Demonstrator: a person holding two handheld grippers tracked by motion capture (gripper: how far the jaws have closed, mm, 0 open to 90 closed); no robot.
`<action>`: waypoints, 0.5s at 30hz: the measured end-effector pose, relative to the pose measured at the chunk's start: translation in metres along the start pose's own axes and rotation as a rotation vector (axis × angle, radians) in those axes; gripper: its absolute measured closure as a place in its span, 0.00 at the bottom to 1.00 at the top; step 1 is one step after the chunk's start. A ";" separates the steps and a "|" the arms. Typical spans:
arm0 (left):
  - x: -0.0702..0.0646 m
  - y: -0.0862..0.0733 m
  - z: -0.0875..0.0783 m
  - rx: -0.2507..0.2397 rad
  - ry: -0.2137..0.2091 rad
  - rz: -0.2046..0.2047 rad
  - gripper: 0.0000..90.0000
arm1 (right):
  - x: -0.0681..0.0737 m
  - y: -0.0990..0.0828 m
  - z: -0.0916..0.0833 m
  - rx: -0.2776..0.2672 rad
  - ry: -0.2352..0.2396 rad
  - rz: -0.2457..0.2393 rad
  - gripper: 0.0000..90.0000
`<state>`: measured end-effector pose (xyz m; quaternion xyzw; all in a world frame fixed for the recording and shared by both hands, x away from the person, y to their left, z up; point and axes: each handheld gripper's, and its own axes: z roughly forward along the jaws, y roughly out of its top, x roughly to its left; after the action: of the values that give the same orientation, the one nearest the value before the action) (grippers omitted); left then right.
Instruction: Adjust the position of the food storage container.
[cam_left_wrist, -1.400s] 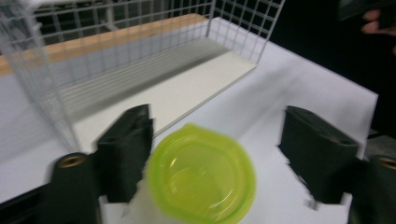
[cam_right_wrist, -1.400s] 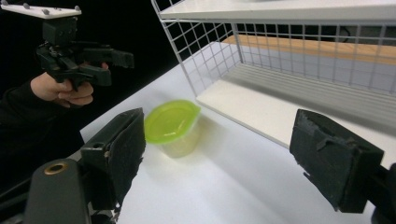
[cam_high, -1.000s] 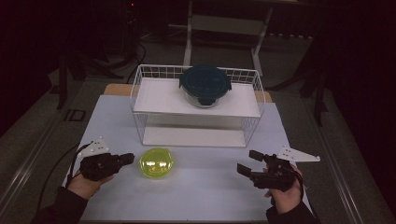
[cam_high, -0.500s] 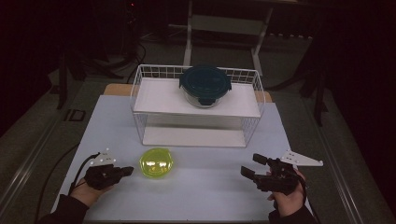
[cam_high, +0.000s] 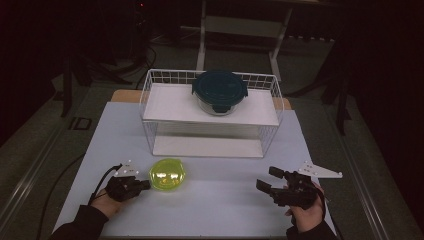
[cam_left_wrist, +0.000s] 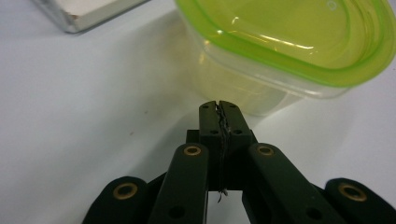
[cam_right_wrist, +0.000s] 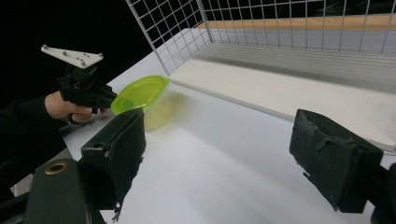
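Note:
A clear container with a yellow-green lid (cam_high: 168, 174) sits on the white table, front left of centre. My left gripper (cam_high: 145, 185) is just left of it, low over the table, jaws shut with nothing between them. In the left gripper view the closed gripper tips (cam_left_wrist: 219, 108) point at the container (cam_left_wrist: 289, 51), which stands a short way ahead. My right gripper (cam_high: 268, 179) is at the front right, jaws open and empty. The right gripper view shows its two pads wide apart, with the green-lidded container (cam_right_wrist: 140, 95) and the left gripper (cam_right_wrist: 108, 103) farther off.
A white wire rack (cam_high: 150, 95) stands at the back of the table. On its upper shelf sits a glass container with a dark teal lid (cam_high: 220, 91). The lower shelf board (cam_high: 200, 146) is bare. Bare tabletop lies between my two grippers.
My left hand has sunk toward the table and drawn closer to the green-lidded container. The right gripper has stayed nearly still.

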<state>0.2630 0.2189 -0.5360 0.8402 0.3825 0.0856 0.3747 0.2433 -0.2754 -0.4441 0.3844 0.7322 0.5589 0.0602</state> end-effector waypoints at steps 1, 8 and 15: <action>0.000 0.001 0.002 0.005 -0.006 0.000 0.98 | 0.000 0.000 0.000 0.002 -0.001 0.000 0.20; 0.001 0.009 0.012 0.006 -0.013 -0.006 0.98 | 0.000 0.000 0.000 0.007 0.000 0.002 0.20; 0.001 0.019 0.020 -0.009 -0.027 -0.012 0.98 | -0.001 -0.001 0.000 0.009 0.002 0.003 0.20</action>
<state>0.2832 0.2008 -0.5372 0.8373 0.3820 0.0735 0.3841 0.2434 -0.2763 -0.4448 0.3851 0.7342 0.5562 0.0572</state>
